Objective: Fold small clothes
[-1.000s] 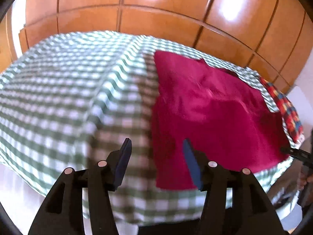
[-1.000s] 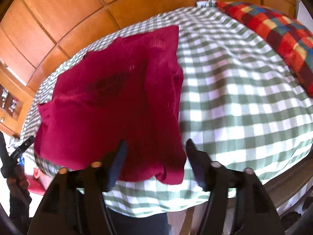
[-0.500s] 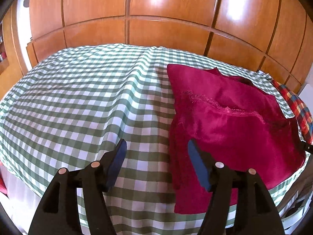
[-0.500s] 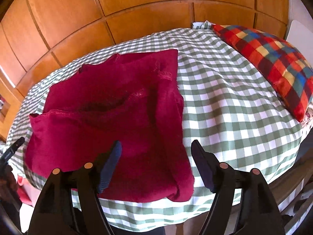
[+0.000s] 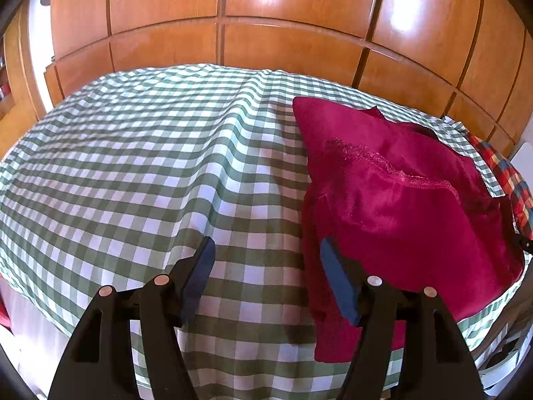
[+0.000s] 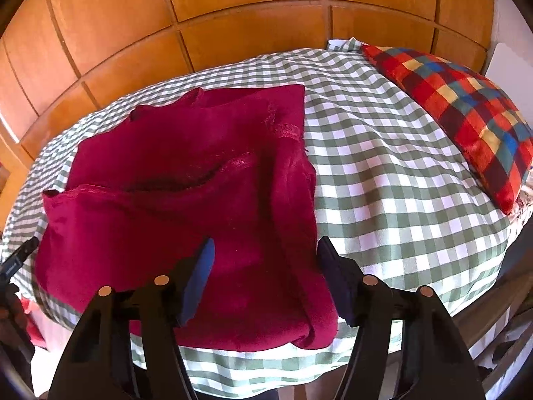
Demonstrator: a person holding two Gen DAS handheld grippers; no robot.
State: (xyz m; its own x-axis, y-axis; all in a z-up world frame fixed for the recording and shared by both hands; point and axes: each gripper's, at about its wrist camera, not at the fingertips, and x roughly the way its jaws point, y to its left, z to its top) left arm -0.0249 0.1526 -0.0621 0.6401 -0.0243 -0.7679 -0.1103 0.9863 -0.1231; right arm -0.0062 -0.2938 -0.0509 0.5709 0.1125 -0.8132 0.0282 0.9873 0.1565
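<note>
I am holding both grippers above the near edge of the green-checked tablecloth (image 5: 140, 173). The left gripper (image 5: 266, 250) is hanging with jaws apart, gripping nothing, just left of the crimson garment (image 6: 186, 206). The right gripper (image 6: 265, 250) is also gaping empty over the garment's near right corner. A plaid cushion (image 6: 459, 106) is lying far right.

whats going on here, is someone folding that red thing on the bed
Yes, a person with a handheld gripper in each hand is working on a red garment lying partly folded on a green checked bedspread. Right now neither one grips it: the left gripper and the right gripper are both open and held above the near edge. A plaid pillow lies to the right.
</note>
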